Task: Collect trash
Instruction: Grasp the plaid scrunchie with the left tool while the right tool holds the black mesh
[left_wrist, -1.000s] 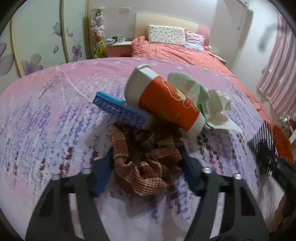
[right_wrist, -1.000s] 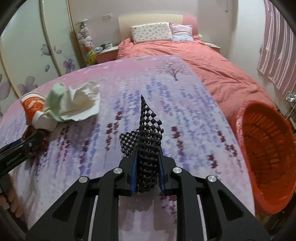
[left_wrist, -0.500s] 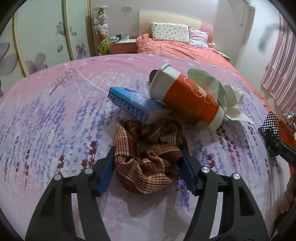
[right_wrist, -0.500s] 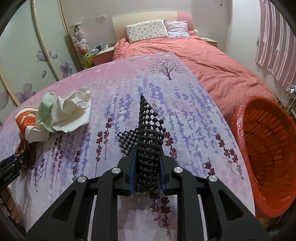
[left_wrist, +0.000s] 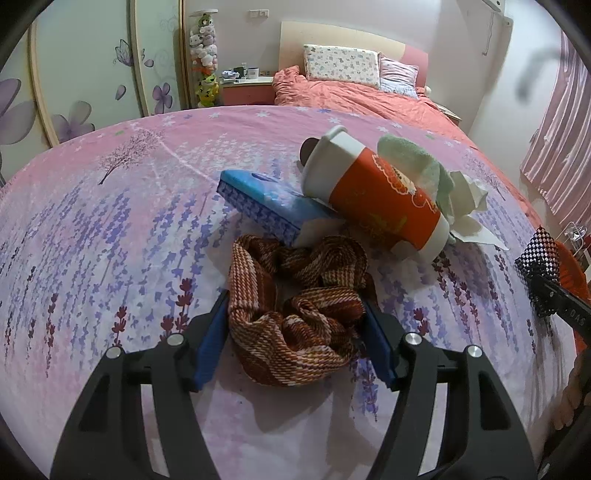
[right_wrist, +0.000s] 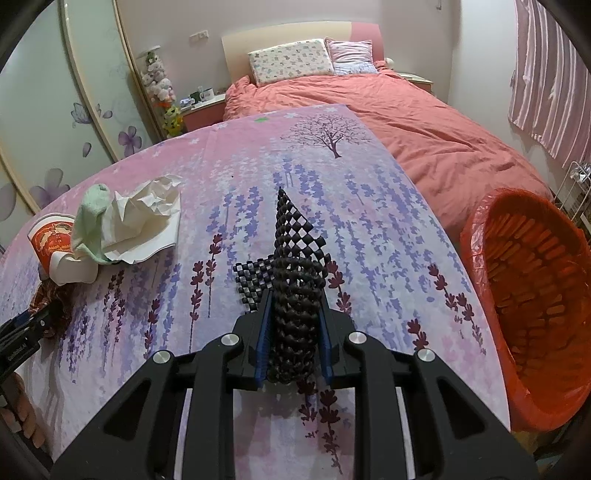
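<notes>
Bedspread (left_wrist: 110, 240): brown cloth (left_wrist: 295, 317) between left gripper (left_wrist: 295, 343) (open).

Cloth (left_wrist: 295, 317): rust-red and cream woven plaid. Box (left_wrist: 266, 206): blue with a small purple pattern. Cup (left_wrist: 373, 199): orange-red and white. Mesh (right_wrist: 295, 280): black open grid. Basket (right_wrist: 535, 295): orange. Sheet (right_wrist: 369, 221): pink with purple lavender print. Pads (left_wrist: 210, 339): blue.

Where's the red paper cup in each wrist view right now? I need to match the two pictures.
Left wrist: red paper cup lies on its side, upper centre, resting on the blue box.
Right wrist: far left edge, behind the green cloth.
Shared landmark: crumpled white paper beside it.
</notes>
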